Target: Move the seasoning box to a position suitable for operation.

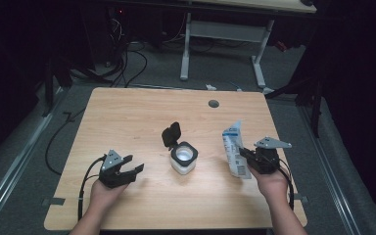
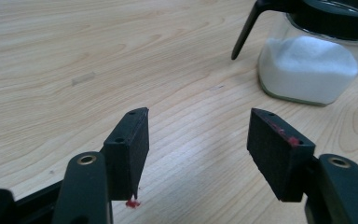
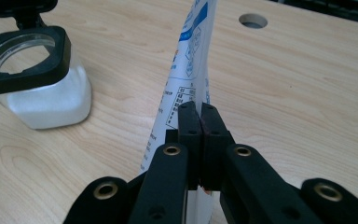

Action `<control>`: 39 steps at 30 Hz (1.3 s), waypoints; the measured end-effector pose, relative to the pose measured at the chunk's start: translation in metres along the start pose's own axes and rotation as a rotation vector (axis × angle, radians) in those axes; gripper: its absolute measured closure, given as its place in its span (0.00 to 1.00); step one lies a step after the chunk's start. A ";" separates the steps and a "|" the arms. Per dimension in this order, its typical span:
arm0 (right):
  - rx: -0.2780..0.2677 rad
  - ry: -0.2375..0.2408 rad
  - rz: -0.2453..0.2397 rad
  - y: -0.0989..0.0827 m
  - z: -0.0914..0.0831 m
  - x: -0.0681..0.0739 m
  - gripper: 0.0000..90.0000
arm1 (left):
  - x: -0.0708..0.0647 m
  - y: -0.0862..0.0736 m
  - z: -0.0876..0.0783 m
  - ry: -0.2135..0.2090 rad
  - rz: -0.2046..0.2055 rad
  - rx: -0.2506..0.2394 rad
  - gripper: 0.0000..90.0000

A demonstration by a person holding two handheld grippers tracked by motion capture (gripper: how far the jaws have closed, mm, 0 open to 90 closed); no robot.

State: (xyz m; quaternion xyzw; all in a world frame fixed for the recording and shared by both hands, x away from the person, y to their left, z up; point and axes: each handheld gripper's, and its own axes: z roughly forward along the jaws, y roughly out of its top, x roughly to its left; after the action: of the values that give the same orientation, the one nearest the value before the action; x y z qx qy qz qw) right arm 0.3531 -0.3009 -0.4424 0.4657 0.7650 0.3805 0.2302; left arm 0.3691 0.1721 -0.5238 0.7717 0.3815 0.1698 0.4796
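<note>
right hand-held gripper clamps a white refill pouch upright on the worktop, right of the open-lidded jar; left hand-held gripper is released, empty. the floppy pouch could tip or spill.

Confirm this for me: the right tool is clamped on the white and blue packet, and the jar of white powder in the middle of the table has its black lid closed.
The lid is wrong. The high view shows the jar with its black flip lid standing open. The rest holds: the right tool is clamped on the white and blue packet.
</note>
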 end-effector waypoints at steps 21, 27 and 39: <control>-0.238 0.008 0.054 -0.029 0.003 -0.006 1.00 | -0.003 -0.002 -0.005 0.066 0.063 0.016 0.43; -0.309 0.017 0.066 -0.033 -0.003 -0.004 1.00 | 0.002 -0.007 -0.013 0.100 0.044 0.012 0.43; -0.340 0.011 0.057 -0.033 -0.002 -0.009 0.99 | 0.006 -0.018 -0.028 0.123 0.023 0.030 0.43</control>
State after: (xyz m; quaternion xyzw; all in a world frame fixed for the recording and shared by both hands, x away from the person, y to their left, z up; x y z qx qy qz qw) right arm 0.3381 -0.3188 -0.4670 0.4395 0.6775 0.5132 0.2907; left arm 0.3482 0.1982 -0.5270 0.7712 0.4039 0.2168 0.4417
